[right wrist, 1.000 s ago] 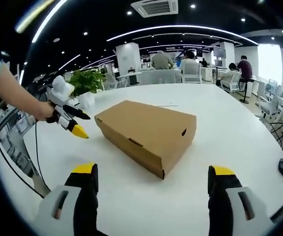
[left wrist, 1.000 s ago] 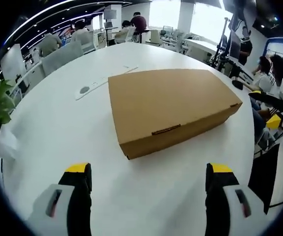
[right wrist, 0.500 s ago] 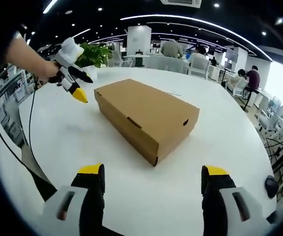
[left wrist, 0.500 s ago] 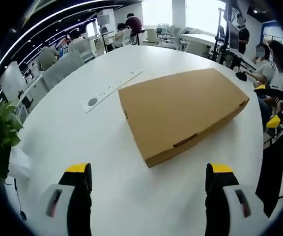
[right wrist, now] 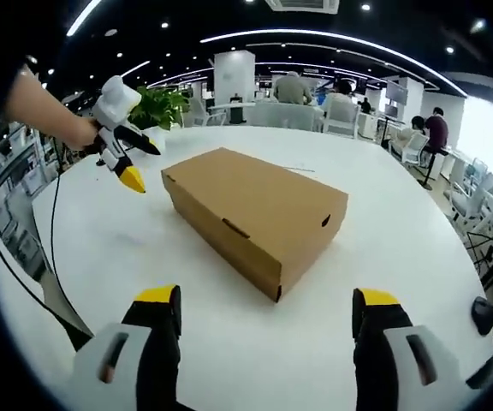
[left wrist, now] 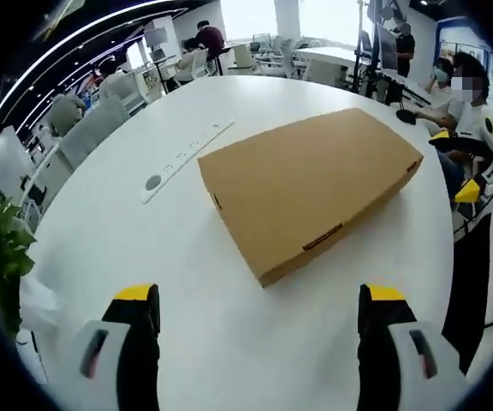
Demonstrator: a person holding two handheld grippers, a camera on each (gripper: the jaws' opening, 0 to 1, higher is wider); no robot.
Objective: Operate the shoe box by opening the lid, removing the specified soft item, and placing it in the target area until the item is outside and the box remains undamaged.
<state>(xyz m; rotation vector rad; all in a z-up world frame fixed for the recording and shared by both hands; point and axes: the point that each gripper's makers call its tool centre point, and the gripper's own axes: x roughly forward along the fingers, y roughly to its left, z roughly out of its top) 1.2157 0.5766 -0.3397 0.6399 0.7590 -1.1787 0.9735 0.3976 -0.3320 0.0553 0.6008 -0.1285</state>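
A brown cardboard shoe box (left wrist: 311, 184) lies on the round white table (left wrist: 127, 248) with its lid down; the same shoe box (right wrist: 255, 214) is seen from its corner in the right gripper view. My left gripper (left wrist: 259, 321) hovers open a short way before the box's long front edge, with nothing between its yellow-tipped jaws. My right gripper (right wrist: 264, 321) is also open, just short of the box's near corner. The left gripper (right wrist: 120, 145), held in a hand, is at the left of the right gripper view. The right gripper (left wrist: 478, 175) appears at the far right of the left gripper view.
A flat white strip with a round grey cap (left wrist: 182, 158) lies on the table beyond the box. A green plant (right wrist: 157, 107) stands at the table's far edge. Chairs, desks and seated people ring the table. A dark mouse-like object (right wrist: 484, 312) rests near the right edge.
Both views shifted slightly with my hands. The box sits a little closer and more centred in the right gripper view. Box and lid are unmoved.
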